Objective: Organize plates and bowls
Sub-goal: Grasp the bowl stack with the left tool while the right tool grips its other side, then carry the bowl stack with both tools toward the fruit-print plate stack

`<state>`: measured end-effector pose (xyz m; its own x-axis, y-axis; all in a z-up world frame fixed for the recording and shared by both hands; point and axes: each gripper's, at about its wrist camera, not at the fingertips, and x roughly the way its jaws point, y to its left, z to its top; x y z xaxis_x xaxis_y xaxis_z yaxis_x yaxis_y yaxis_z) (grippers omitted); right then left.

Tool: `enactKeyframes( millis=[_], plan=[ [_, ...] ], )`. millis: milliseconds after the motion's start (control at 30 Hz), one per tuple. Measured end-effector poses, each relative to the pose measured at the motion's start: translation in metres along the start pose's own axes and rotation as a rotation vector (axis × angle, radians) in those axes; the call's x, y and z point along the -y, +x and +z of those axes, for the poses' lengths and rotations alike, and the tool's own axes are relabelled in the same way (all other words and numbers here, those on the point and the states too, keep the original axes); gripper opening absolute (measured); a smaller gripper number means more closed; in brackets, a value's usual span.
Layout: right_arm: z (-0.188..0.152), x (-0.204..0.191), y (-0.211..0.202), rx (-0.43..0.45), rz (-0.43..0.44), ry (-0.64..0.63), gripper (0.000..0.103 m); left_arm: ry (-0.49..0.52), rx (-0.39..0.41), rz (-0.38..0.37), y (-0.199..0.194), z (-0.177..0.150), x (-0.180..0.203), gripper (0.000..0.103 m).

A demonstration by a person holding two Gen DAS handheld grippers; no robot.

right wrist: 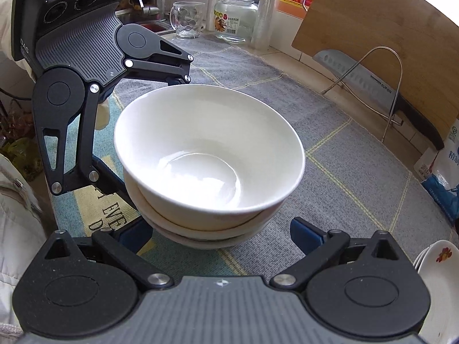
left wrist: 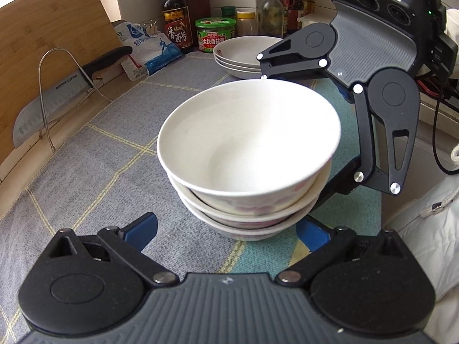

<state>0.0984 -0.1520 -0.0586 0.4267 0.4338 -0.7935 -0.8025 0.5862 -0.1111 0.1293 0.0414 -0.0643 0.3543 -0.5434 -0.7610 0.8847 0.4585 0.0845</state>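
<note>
A stack of bowls (left wrist: pixel 246 169) stands mouth-up on the tabletop (left wrist: pixel 94 154), between the spread fingers of the left claw (left wrist: pixel 229 229) and the spread right claw (right wrist: pixel 221 235) opposite. The top bowl tilts slightly. Lower bowls mostly hidden. Stacked plates (left wrist: pixel 243 54) lie beyond, near bottles.

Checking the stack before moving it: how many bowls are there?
3, nested in one stack on the mat, between both open grippers; a lower one may be hidden.
</note>
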Motion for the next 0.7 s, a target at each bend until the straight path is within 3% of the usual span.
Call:
enactKeyframes(
  millis=[267,433,700],
  plan=[
    [0.002,0.006,0.0,-0.002,0.063,-0.031,0.1,0.049,-0.005,-0.078,0.003,0.004,-0.007,0.098],
    [0.003,0.009,0.001,-0.003,0.106,-0.03,0.093,0.071,-0.005,-0.133,0.004,0.006,-0.012,0.093],
    [0.005,0.011,0.001,-0.01,0.143,-0.027,0.088,0.092,-0.001,-0.182,0.004,0.008,-0.014,0.082]
  ],
)
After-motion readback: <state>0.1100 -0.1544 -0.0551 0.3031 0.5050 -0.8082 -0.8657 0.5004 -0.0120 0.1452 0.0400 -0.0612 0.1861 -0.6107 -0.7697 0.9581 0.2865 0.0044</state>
